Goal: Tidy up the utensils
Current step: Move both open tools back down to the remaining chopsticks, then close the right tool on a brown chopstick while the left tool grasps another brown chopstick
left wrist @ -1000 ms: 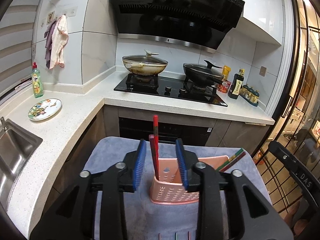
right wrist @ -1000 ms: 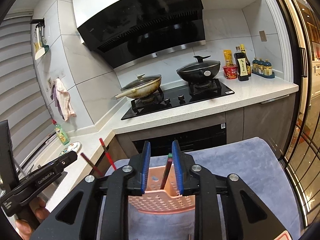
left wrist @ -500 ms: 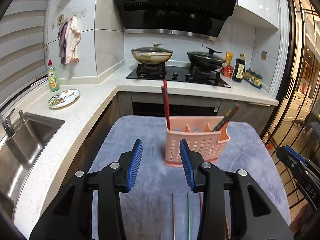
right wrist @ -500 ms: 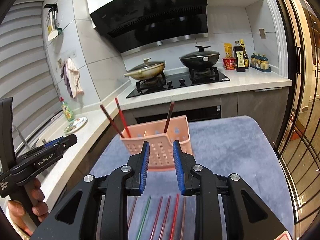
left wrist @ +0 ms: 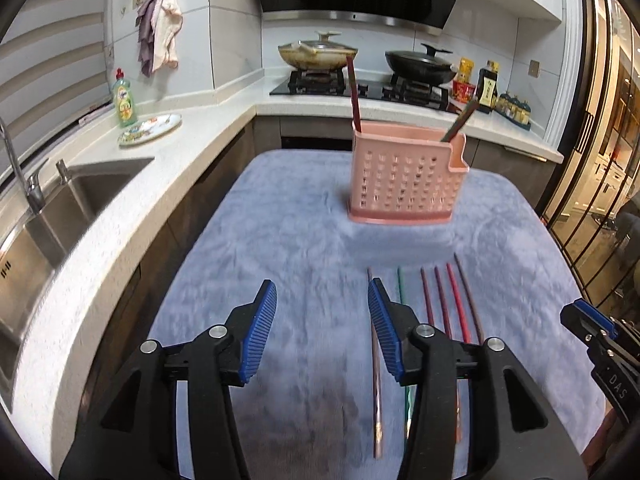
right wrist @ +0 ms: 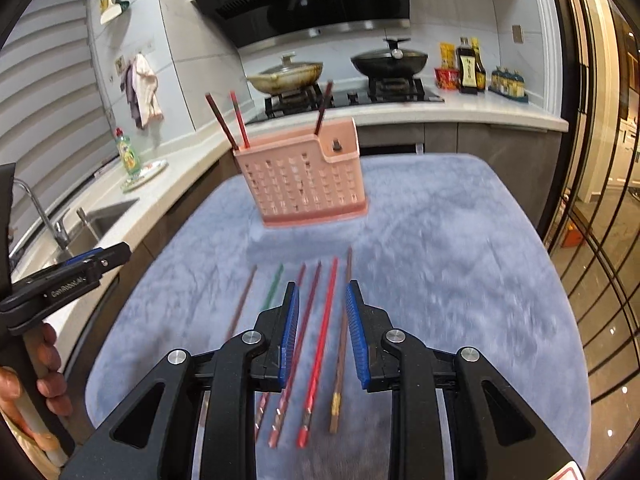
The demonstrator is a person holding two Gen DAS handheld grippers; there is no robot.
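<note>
Both jaws gape empty; the right gripper [right wrist: 320,332] risks pinching several thin coloured chopsticks [right wrist: 325,320], tightly packed on the surface.

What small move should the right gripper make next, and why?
Probably lower the right gripper and close on the red chopstick. Its fingers are open and empty above the chopsticks lying on the blue cloth, the red one between them, while the pink holder holds only three.

Pink perforated caddy [right wrist: 304,184]; grey-blue cloth [right wrist: 440,248]; green chopstick [right wrist: 273,286].
</note>
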